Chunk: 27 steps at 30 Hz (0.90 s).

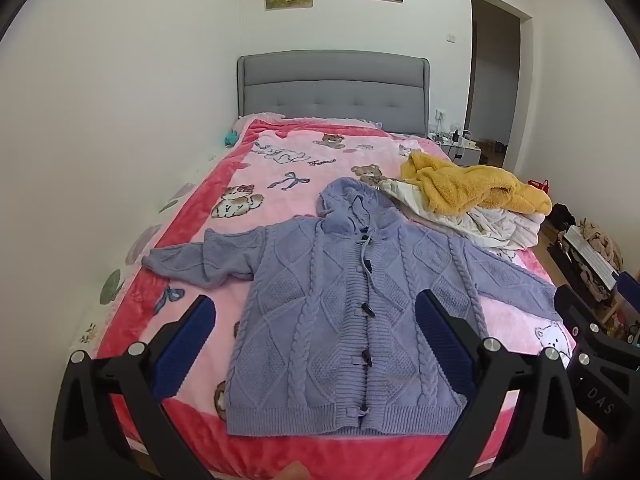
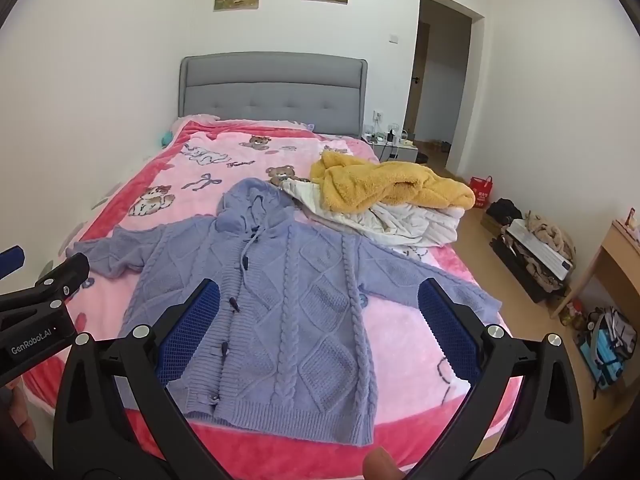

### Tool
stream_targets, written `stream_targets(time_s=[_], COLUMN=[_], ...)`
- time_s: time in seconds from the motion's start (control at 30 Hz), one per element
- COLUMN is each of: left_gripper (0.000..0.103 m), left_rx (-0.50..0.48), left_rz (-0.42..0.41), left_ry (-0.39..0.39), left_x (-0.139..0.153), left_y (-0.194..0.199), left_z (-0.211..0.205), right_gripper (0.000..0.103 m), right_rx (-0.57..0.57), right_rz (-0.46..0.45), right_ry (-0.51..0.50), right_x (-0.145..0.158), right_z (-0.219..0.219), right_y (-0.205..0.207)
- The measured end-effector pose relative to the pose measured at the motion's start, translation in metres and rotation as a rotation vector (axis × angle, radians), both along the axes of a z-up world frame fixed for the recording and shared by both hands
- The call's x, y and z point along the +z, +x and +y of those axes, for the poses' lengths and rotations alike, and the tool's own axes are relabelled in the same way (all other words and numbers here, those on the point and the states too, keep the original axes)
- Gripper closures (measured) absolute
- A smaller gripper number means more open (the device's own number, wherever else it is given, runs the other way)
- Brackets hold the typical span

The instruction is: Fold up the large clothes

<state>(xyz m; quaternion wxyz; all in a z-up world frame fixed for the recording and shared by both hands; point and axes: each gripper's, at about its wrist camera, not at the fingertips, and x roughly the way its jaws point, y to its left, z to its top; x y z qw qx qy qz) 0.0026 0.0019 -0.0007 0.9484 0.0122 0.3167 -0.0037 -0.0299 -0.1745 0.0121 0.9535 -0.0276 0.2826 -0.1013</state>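
The lavender-blue cable-knit hooded cardigan (image 1: 336,316) lies flat, front up, on the bed with the pink cartoon blanket (image 1: 280,168). Its long axis runs from me to the grey headboard (image 1: 332,92): hem near me, hood far. My left jaws (image 1: 316,344) and right jaws (image 2: 320,332) stand wide open above it, holding nothing.

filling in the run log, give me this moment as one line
stage: pre-fold | cardigan: flat on bed, buttoned, sleeves out | left gripper: open, empty | right gripper: open, empty
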Motion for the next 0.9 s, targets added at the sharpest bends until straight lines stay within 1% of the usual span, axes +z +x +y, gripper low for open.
stream_targets(time_s=[0.27,0.33,0.9], left_gripper=[0.005,0.005,0.005], left_rx=[-0.002,-0.004,-0.009], left_rz=[0.002,-0.001,-0.012], left_ry=[-0.003,0.000,0.011], left_x=[-0.006,0.001,0.007], left_y=[0.004,0.001,-0.004], left_z=[0.006,0.005,-0.002], right_gripper=[0.008,0.008,0.008], right_rx=[-0.006,-0.009,-0.008], right_rz=[-0.004,-0.006,-0.014], right_ry=[0.002,0.003,0.004], right_x=[0.001,0.002,0.004], right_z=[-0.005,-0.005,-0.008], right_y=[0.001,0.000,-0.002])
